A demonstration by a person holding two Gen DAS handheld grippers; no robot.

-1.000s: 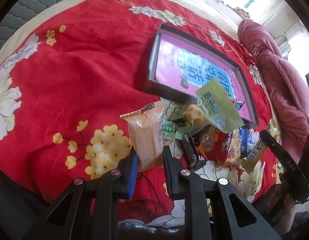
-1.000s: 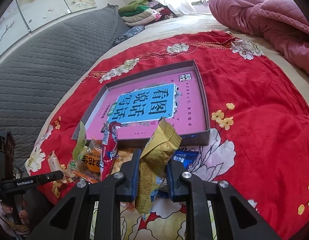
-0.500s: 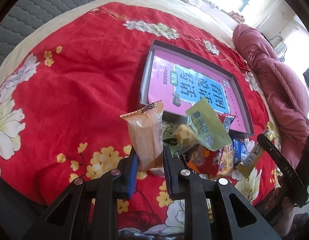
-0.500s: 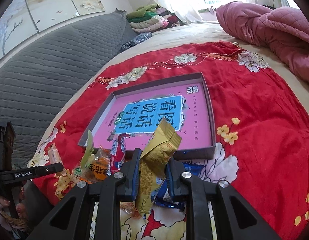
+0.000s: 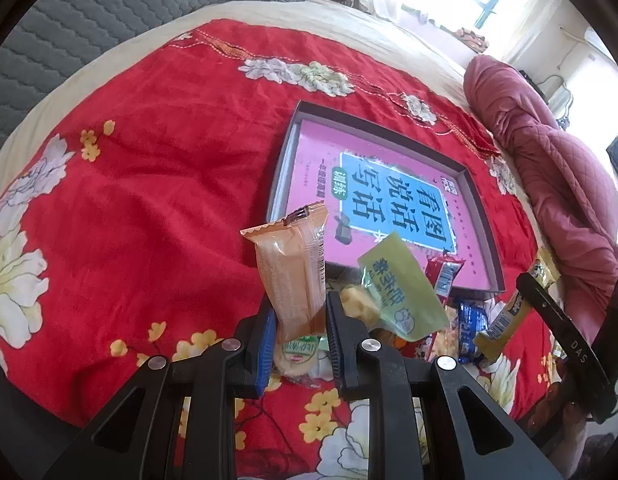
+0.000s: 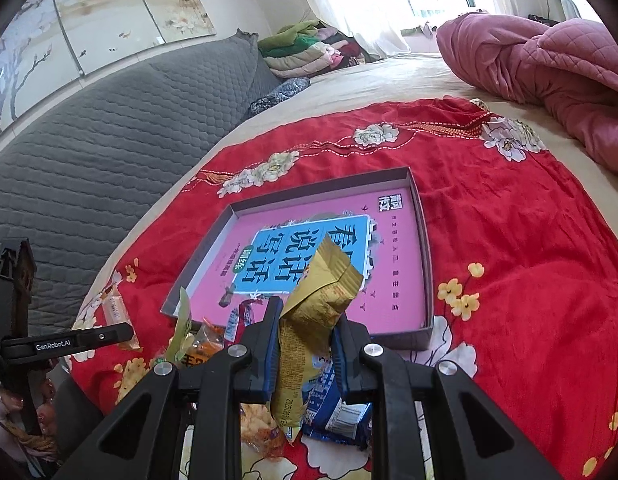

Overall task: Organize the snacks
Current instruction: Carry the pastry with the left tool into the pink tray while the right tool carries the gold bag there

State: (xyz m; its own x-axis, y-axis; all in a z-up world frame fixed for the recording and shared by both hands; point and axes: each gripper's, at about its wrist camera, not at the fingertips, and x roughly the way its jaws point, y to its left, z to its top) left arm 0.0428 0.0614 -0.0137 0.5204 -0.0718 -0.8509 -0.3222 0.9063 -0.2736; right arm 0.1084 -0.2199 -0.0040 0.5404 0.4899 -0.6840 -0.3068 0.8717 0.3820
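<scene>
My left gripper is shut on an orange wafer packet, held upright above the red cloth. A pile of snacks lies just past it, topped by a light green packet. Beyond them sits the shallow grey box with a pink and blue printed floor. In the right wrist view my right gripper is shut on a gold packet, raised near the box's front edge. Blue packets and orange ones lie beneath it. The left gripper shows at the far left with its orange packet.
A red flowered cloth covers the bed. A pink quilt is heaped at the right. A grey padded headboard runs along the left, with folded clothes stacked behind. The right gripper's black finger crosses the left view's right edge.
My left gripper has lifted the orange packet and drawn back, so more cloth and the whole box show. The right gripper, still holding the gold packet, has tilted up slightly.
</scene>
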